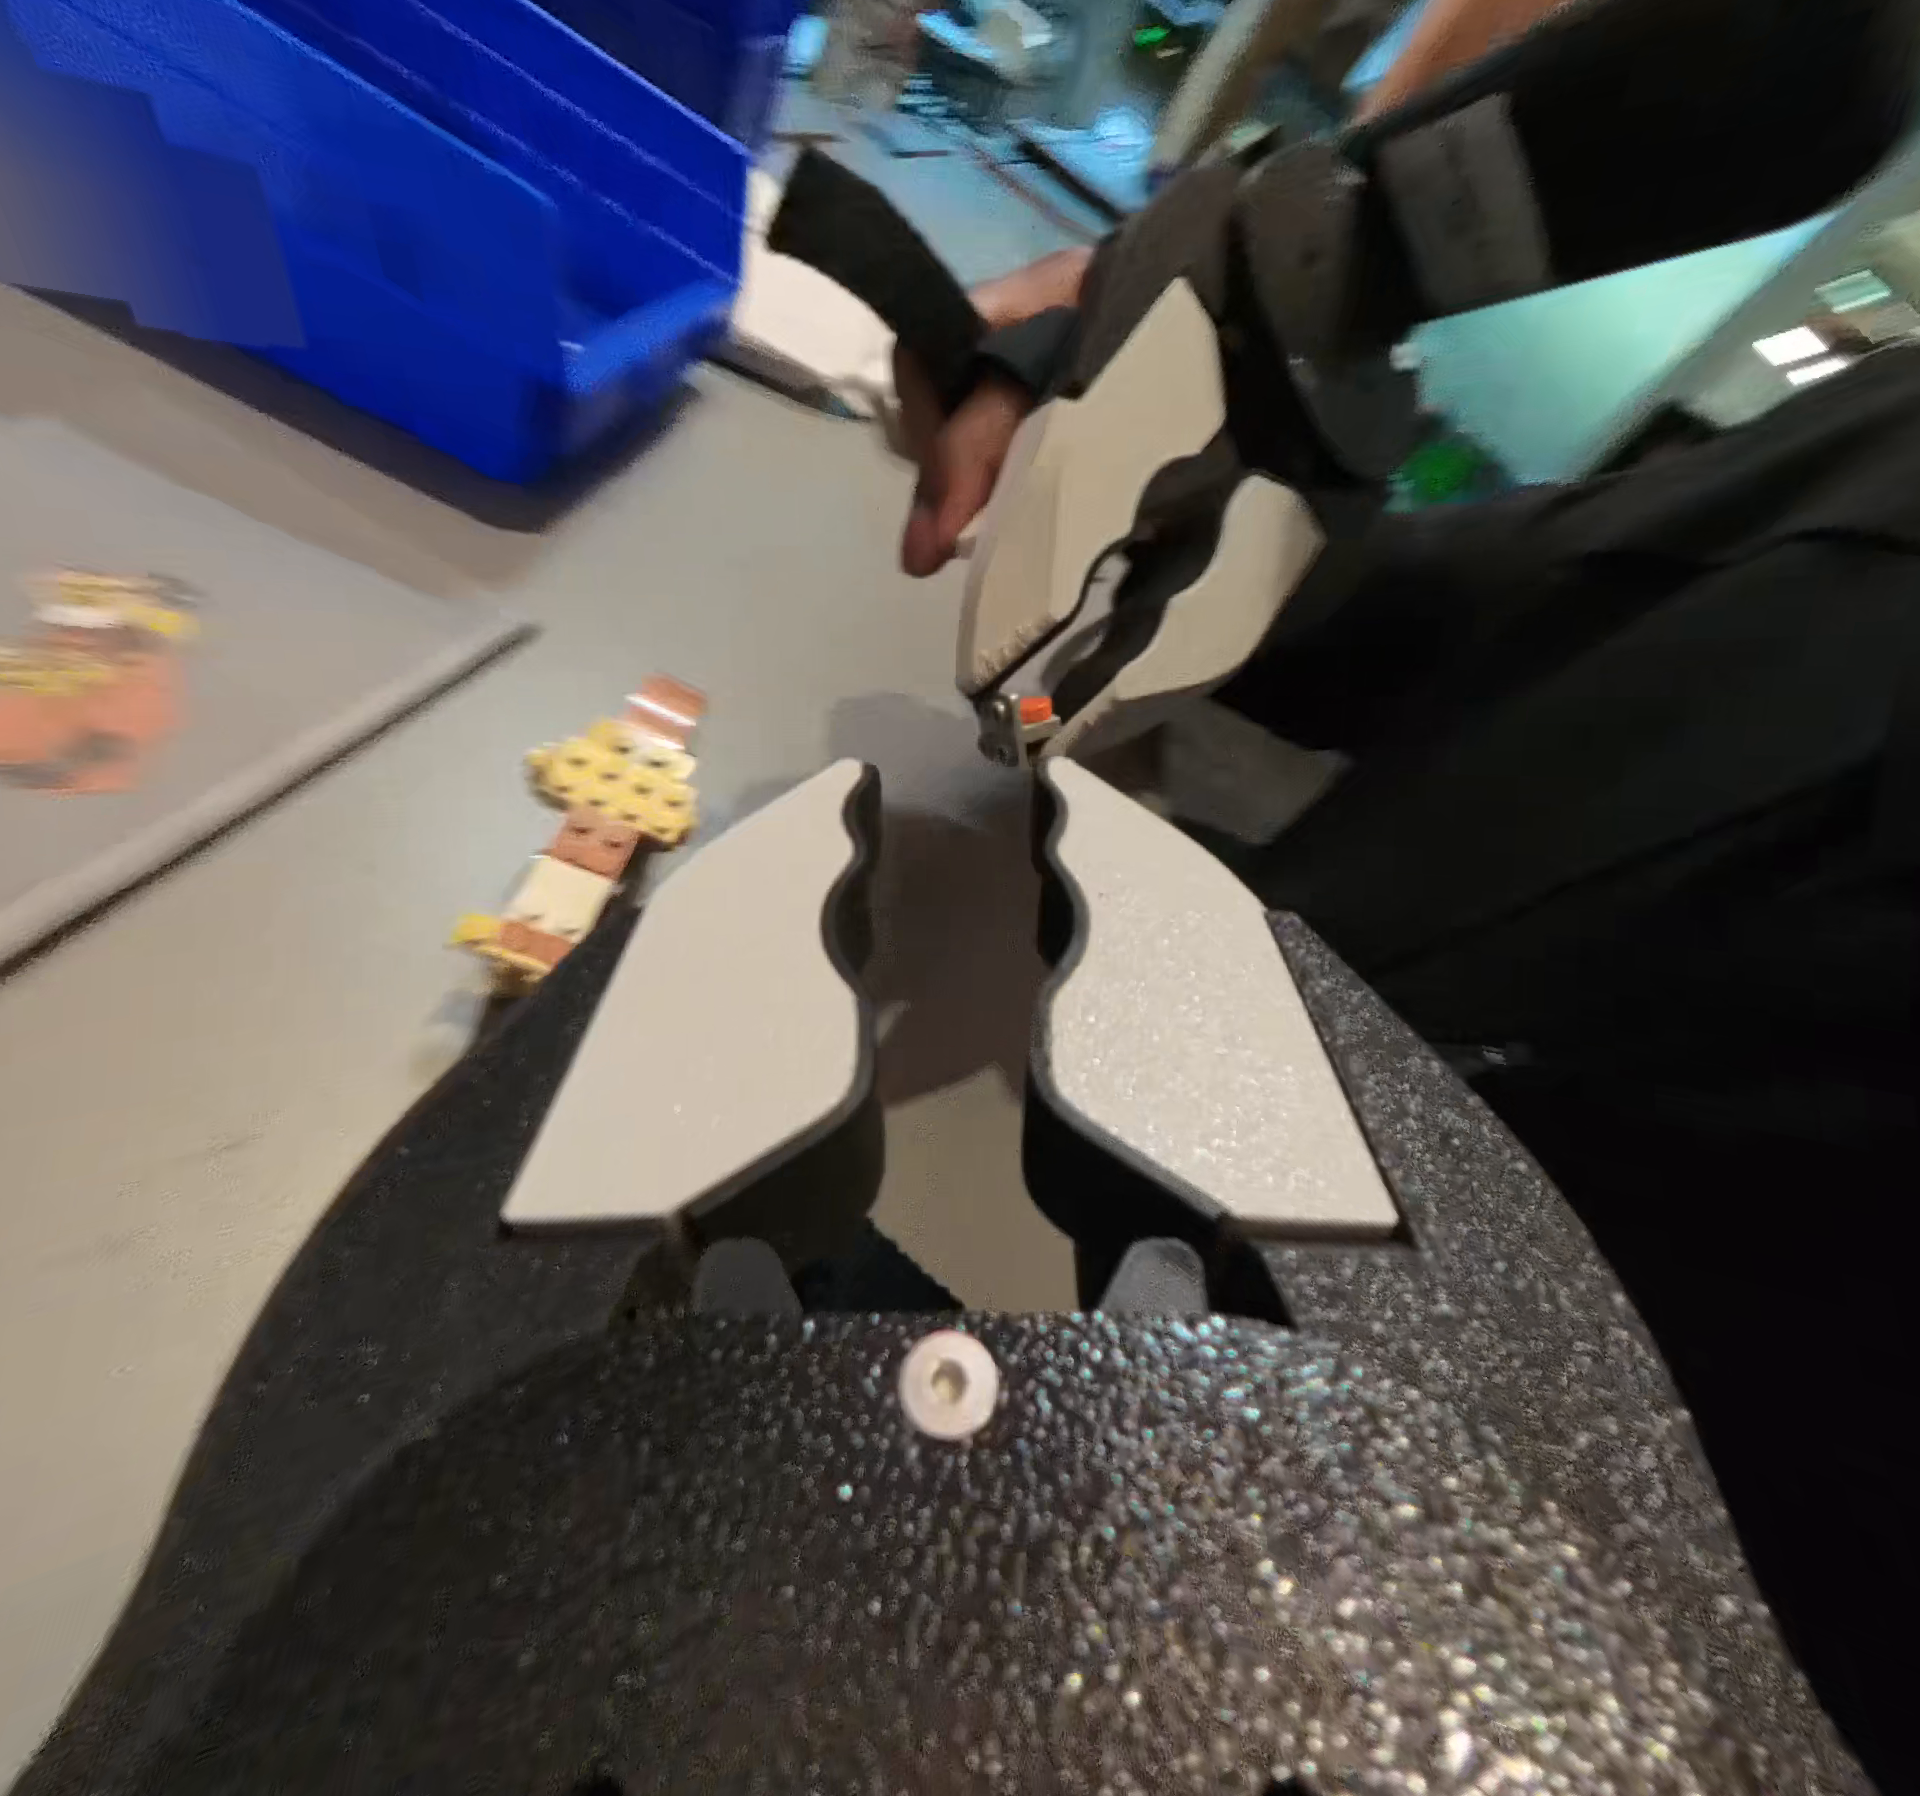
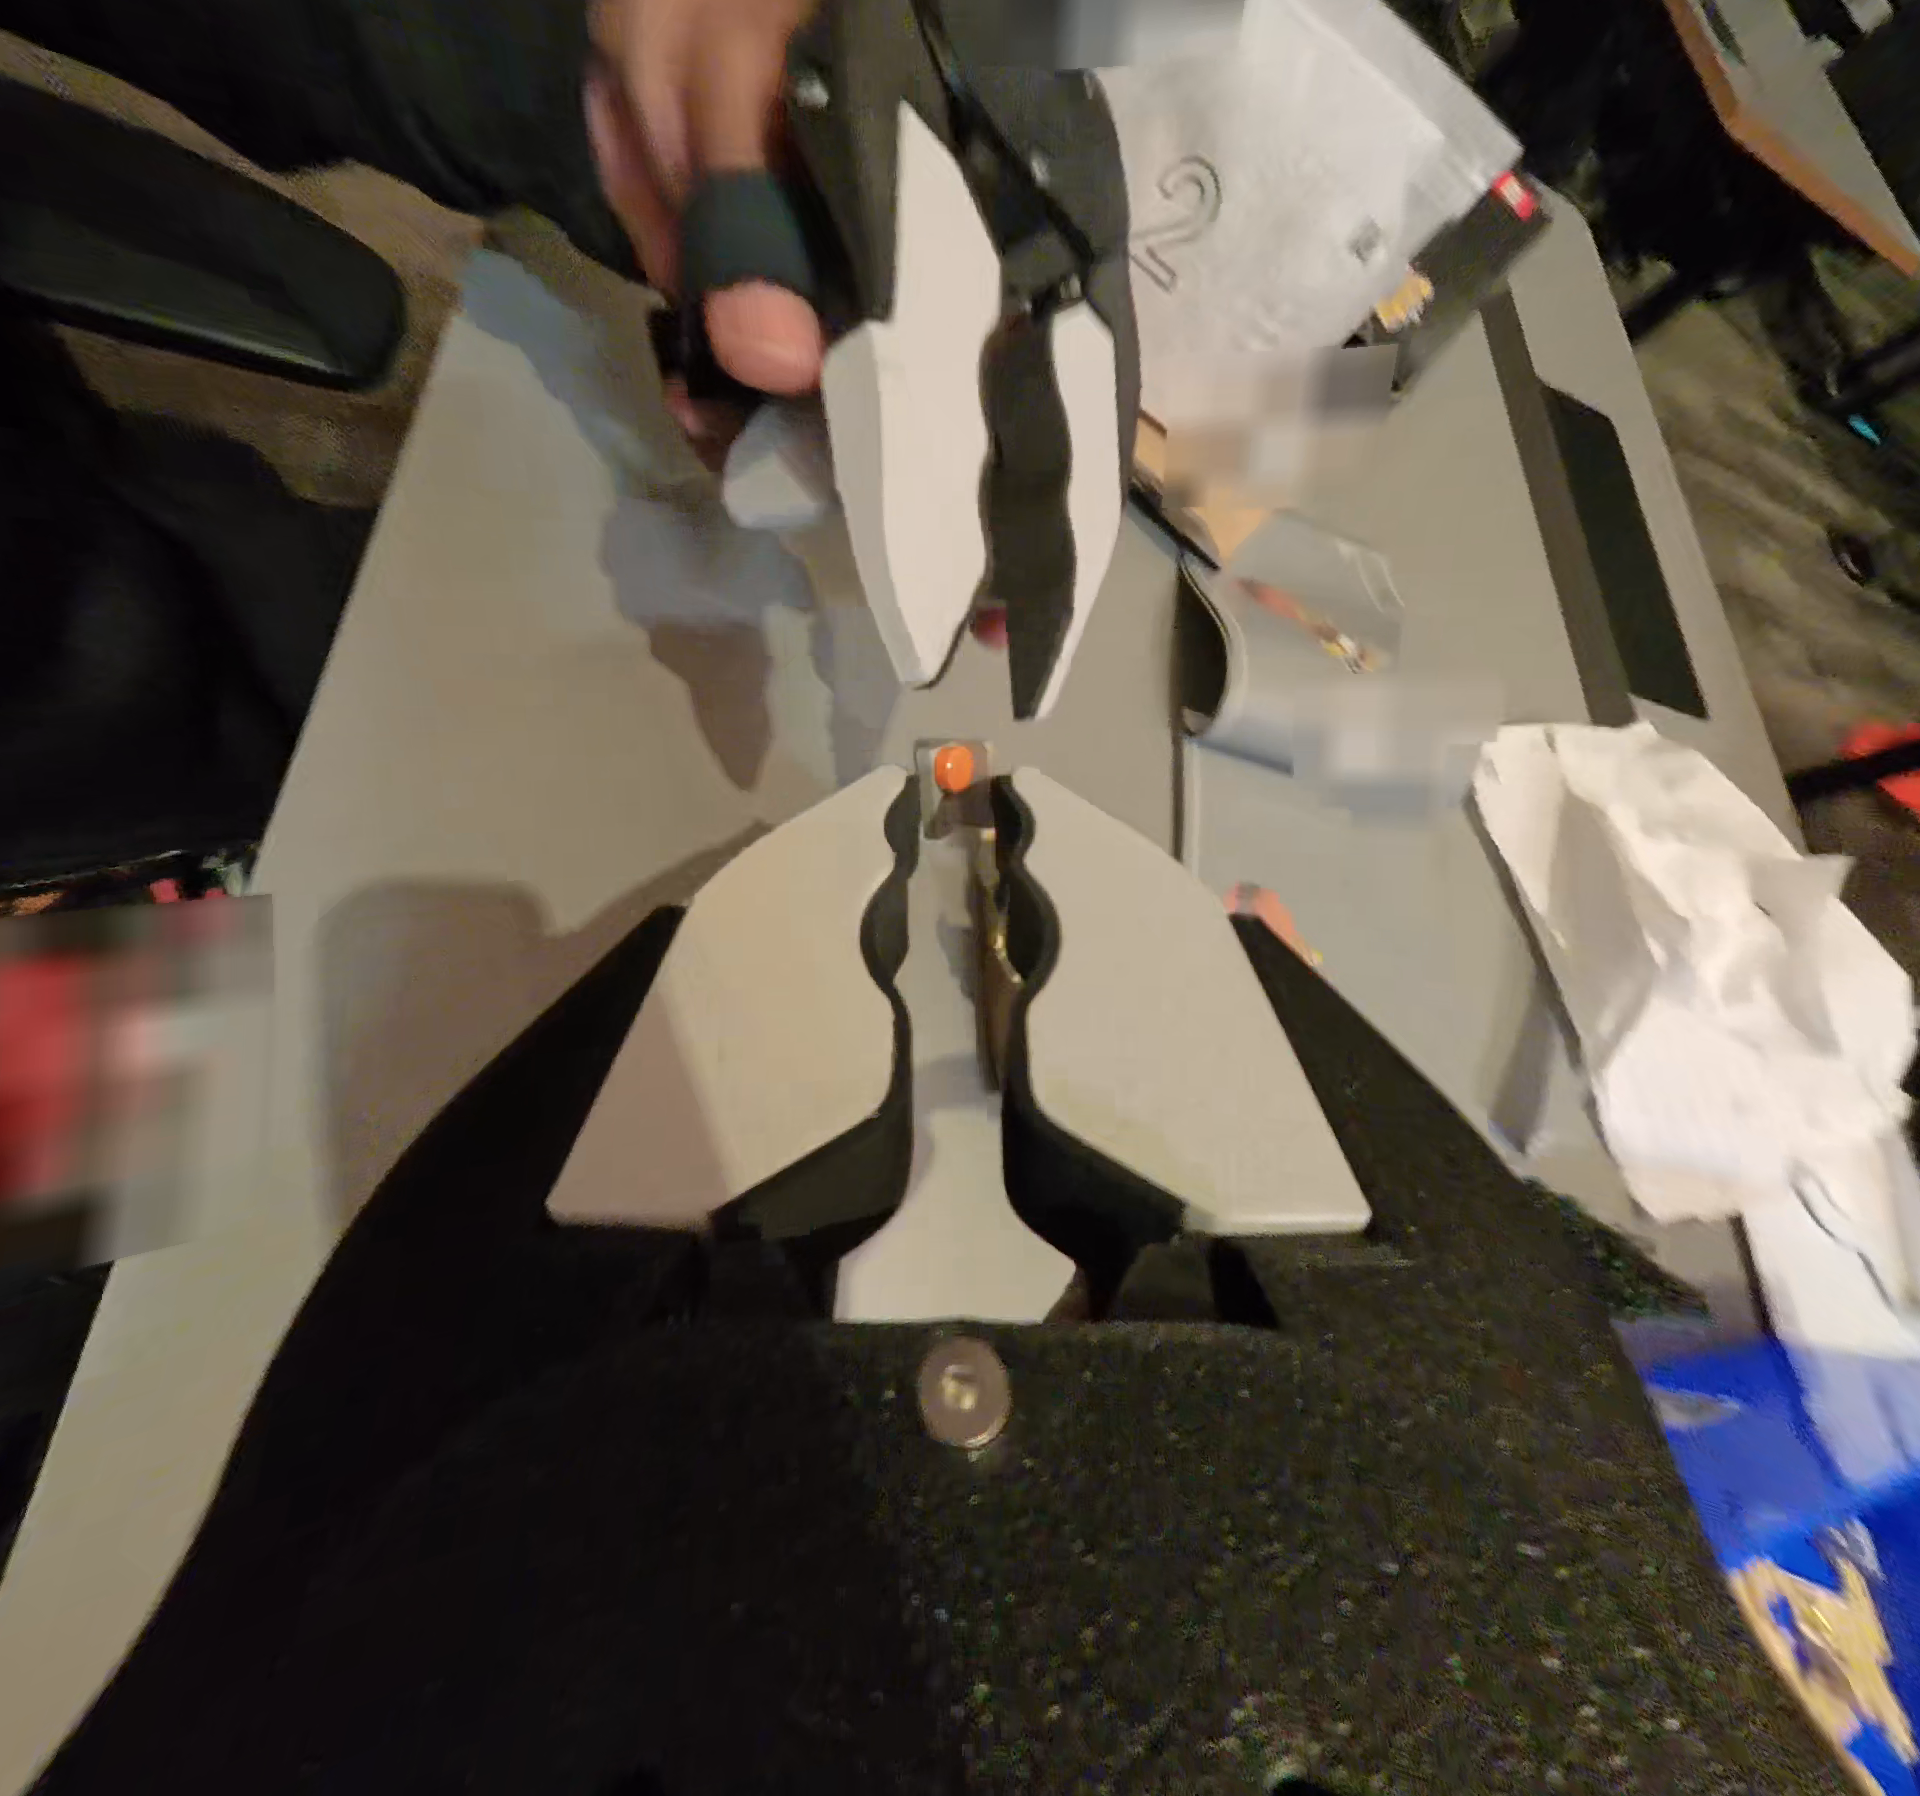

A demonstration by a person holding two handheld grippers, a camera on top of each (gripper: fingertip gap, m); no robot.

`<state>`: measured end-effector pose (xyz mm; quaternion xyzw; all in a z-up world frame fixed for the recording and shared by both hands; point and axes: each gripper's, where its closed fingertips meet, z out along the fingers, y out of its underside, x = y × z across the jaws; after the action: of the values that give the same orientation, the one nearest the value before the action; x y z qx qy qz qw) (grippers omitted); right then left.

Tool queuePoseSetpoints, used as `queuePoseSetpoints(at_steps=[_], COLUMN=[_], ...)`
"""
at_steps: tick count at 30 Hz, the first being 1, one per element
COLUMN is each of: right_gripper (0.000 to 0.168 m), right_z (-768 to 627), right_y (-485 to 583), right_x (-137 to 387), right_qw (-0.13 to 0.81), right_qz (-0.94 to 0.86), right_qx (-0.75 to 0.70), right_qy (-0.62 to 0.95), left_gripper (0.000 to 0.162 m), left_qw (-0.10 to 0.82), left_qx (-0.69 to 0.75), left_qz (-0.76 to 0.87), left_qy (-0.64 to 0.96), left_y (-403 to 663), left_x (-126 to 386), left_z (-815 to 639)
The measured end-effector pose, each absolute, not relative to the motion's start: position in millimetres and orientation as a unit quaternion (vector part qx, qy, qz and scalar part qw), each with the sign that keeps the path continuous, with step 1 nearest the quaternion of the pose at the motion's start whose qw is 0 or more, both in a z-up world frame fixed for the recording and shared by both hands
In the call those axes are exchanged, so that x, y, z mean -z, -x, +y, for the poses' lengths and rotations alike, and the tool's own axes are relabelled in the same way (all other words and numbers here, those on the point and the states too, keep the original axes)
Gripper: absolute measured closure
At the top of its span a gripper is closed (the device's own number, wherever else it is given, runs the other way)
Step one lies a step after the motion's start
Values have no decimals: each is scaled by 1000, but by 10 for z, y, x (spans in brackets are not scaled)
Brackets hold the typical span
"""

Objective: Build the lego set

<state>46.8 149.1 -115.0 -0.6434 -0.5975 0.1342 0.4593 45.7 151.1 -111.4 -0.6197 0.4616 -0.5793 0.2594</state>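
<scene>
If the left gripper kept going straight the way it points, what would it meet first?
Most likely the small grey piece with an orange stud pinched at the tip of the right gripper, just ahead of the left gripper, whose jaws stand open. Depth is uncertain.

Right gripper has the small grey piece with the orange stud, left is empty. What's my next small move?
Probably ease the left gripper forward and shut it on the grey piece. Its jaws stand open and empty, tips just short of the piece, which the right gripper pinches at its tips. The yellow-and-brown build lies on the table, off to the side.
</scene>
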Motion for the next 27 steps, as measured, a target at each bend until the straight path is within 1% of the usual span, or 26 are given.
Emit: queuePoseSetpoints(at_steps=[2, 6, 14, 18, 25, 27], right_gripper=[155, 155, 155, 155, 155, 155], right_z=[1499, 1510, 1437, 1445, 1463, 1474], right_y=[-463, -447, -390, -389, -381, -377], right_x=[1146, 1140, 1122, 1139, 1177, 1185], right_qw=[454, 451, 454, 454, 454, 453], right_qz=[-594, -597, -606, -609, -612, -614], right_qx=[-102, -51, -42, -33, -33, -25], right_qy=[657, 662, 652, 650, 646, 645], left_gripper=[131, 129, 140, 150, 150, 147], left_qw=[298, 292, 288, 280, 264, 269], left_qx=[530, 515, 535, 545, 570, 564], left_qz=[476, 466, 441, 438, 410, 411], left_qy=[635, 658, 661, 657, 661, 664], left_y=[-437, -460, -470, -475, -474, -471], left_x=[1093, 1107, 1085, 1078, 1124, 1131], left_z=[1514, 1434, 1371, 1346, 1356, 1365])
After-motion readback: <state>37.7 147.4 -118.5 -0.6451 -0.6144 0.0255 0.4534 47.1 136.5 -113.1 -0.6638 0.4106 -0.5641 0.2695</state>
